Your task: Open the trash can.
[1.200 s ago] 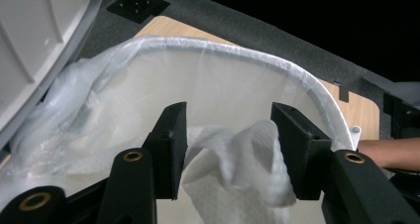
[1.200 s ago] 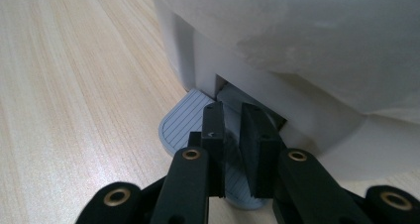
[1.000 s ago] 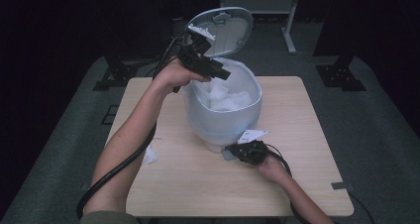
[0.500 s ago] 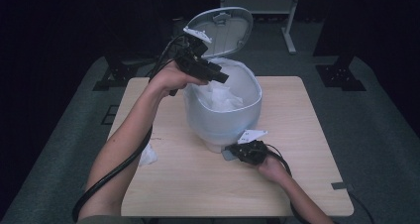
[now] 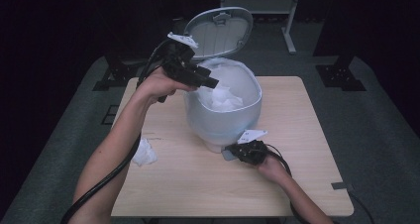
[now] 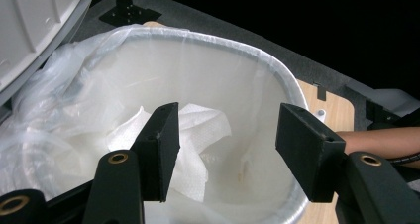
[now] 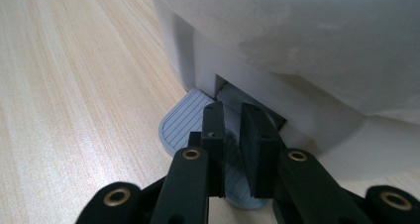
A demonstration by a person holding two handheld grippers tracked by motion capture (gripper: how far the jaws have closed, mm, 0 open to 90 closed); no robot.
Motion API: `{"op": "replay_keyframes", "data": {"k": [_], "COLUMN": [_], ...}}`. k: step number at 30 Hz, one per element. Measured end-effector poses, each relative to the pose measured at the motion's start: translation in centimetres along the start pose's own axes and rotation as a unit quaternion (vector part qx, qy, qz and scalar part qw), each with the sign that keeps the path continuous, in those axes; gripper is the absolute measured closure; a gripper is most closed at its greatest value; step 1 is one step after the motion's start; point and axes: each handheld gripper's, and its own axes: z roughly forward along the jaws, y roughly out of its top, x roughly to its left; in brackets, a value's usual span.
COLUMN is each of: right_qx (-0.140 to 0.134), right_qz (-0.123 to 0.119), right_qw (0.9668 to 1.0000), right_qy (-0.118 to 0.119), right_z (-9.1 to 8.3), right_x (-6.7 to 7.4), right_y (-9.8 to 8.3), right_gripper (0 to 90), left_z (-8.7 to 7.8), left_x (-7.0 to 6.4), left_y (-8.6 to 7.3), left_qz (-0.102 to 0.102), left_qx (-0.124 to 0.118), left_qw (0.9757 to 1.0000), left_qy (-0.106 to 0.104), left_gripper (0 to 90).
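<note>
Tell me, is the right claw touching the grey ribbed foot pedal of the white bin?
Touching. The right gripper view shows the right claw, jaws nearly shut, resting down on the grey ribbed foot pedal at the base of the white bin.

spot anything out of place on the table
One crumpled tissue lies loose on the table left of the pedal bin, while other tissues are already inside its liner. Nothing looks spilled or damaged.
</note>
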Motion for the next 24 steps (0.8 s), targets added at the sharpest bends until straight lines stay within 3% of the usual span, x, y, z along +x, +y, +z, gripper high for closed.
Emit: {"op": "replay_keyframes", "data": {"k": [14, 24], "right_qx": [0.001, 0.0], "right_qz": [0.0, 0.0], "right_qw": [1.0, 1.0], "right_qy": [-0.004, -0.006], "right_z": [0.0, 0.0], "right_x": [0.1, 0.2], "right_y": [0.0, 0.0], "right_gripper": [80.2, 80.2], "left_z": [-2.2, -4.7], "left_x": [-0.1, 0.0], "left_y": [-2.4, -5.3], "left_qz": [-0.013, -0.027], "left_qx": [-0.01, -0.021], "left_qw": [0.9998, 0.9989], "left_qy": [0.014, 0.031], "left_gripper": [36.6, 34.5]}}
